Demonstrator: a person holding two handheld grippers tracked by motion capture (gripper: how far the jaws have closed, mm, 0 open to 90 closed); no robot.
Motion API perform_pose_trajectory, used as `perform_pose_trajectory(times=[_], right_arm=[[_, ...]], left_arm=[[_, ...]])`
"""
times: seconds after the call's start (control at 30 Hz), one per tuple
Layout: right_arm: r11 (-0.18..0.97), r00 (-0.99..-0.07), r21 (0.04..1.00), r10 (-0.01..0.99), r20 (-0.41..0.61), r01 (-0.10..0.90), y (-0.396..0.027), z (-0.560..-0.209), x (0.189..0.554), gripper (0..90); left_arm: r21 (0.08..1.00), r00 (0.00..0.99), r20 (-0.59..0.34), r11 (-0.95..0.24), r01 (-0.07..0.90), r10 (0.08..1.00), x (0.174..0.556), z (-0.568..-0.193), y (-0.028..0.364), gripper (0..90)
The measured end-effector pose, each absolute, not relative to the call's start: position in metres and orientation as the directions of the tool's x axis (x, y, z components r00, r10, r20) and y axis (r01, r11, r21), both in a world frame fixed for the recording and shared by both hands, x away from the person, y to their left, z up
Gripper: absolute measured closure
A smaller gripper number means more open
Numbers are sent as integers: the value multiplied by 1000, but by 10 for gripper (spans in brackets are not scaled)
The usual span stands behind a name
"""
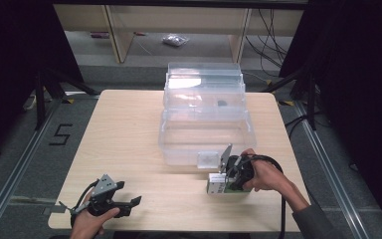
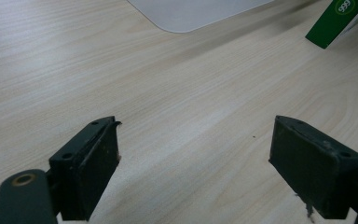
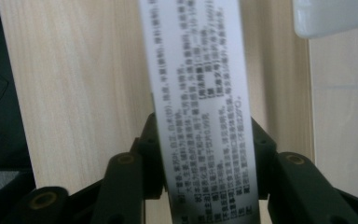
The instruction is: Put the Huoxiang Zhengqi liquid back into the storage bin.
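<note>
Gripping a small box [image 1: 222, 184] near the table's [image 1: 129, 129] front edge, the right gripper [image 1: 236, 175] sat just short of an open clear plastic bin [image 1: 206, 134] in the high view; the pick-up looked done, the move to the bin not yet begun. The left gripper [image 1: 124, 199] rested at the front left. Its own view showed the left gripper [image 2: 193, 163] with jaws wide apart over bare wood. From the right gripper [image 3: 205, 172] view, the jaws pressed both sides of the box's [image 3: 200, 93] printed white face
</note>
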State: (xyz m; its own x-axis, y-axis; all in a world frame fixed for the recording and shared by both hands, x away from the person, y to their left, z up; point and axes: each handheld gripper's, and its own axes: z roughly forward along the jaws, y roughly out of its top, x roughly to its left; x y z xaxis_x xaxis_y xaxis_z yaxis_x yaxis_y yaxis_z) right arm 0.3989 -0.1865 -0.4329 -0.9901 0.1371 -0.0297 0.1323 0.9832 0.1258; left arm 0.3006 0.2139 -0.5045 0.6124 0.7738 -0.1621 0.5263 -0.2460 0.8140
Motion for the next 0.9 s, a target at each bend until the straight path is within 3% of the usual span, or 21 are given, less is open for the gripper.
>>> perform_pose_trajectory(times=[0.07, 0.27, 0.43, 0.47, 0.6, 0.9], right_arm=[[987, -996, 137, 89, -28, 84, -184, -432, 400, 645], [979, -986, 119, 166, -4, 164, -187, -426, 395, 649], [981, -991, 144, 135, -19, 131, -189, -416, 396, 650], [976, -984, 133, 175, -23, 171, -189, -413, 394, 650], [983, -992, 145, 120, -23, 116, -188, -404, 395, 650], [984, -994, 148, 106, -41, 99, -183, -389, 395, 650]], left_arm=[[816, 614, -164, -244, 524, 772, 301, -505, 214, 150], [814, 612, -164, -244, 527, 774, 301, -505, 214, 150], [810, 616, -159, -255, 529, 772, 301, -505, 214, 150], [810, 616, -159, -255, 528, 772, 301, -505, 214, 150], [811, 615, -158, -254, 527, 773, 301, -504, 214, 150], [812, 619, -154, -258, 524, 770, 301, -504, 215, 150]])
